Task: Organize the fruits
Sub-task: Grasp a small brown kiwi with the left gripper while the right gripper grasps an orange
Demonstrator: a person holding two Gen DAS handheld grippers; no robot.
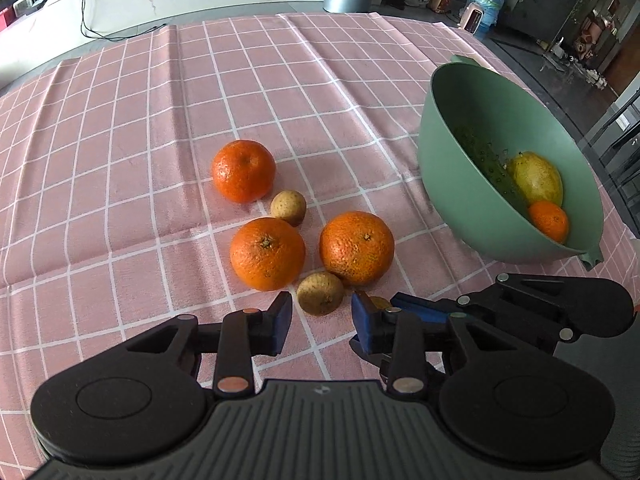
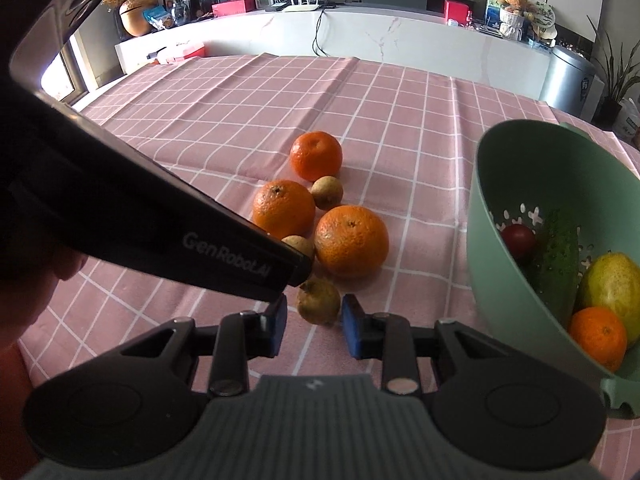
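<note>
Beside the green bowl point(image 2: 492, 240), small brown fruits point(image 2: 318, 300) were loosely straddled by both grippers point(image 2: 314, 326), unclenched; fruit might be nudged away.

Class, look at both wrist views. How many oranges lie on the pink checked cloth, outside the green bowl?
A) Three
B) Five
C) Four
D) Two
A: three oranges sit on the cloth; a fourth, smaller orange lies inside the green bowl.
</note>
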